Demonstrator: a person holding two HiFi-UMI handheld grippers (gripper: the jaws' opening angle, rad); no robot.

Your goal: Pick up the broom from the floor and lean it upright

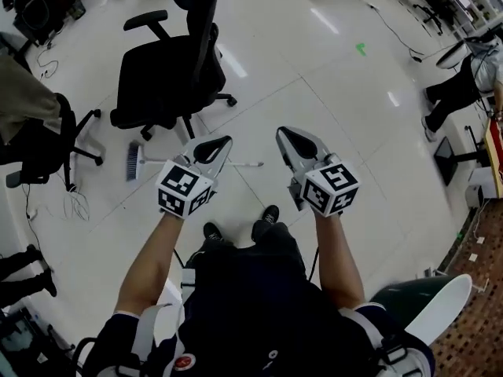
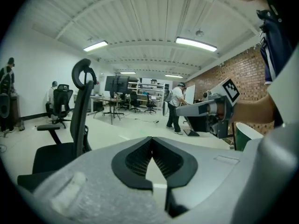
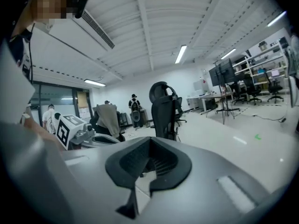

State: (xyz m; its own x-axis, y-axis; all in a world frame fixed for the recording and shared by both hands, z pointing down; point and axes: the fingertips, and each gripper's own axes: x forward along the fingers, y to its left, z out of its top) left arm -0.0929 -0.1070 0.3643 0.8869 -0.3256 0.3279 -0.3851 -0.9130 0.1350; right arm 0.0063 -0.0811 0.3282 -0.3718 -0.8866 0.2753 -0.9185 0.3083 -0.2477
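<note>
Glossy white floor tiles (image 1: 330, 93) fill my head view, with a black mesh office chair (image 1: 169, 77) at 12 o'clock. Both bare forearms reach forward side by side. My left gripper (image 1: 220, 144) and right gripper (image 1: 284, 137) point ahead, each with jaws pressed together on nothing. The pale-handled broom with a grey brush head (image 1: 134, 162) lies flat on the floor, passing behind the left gripper, brush toward 9 o'clock and handle end toward 3. Only the head view shows it. The left gripper view catches the right gripper at 3 o'clock, and the right gripper view catches the left one at 9.
</note>
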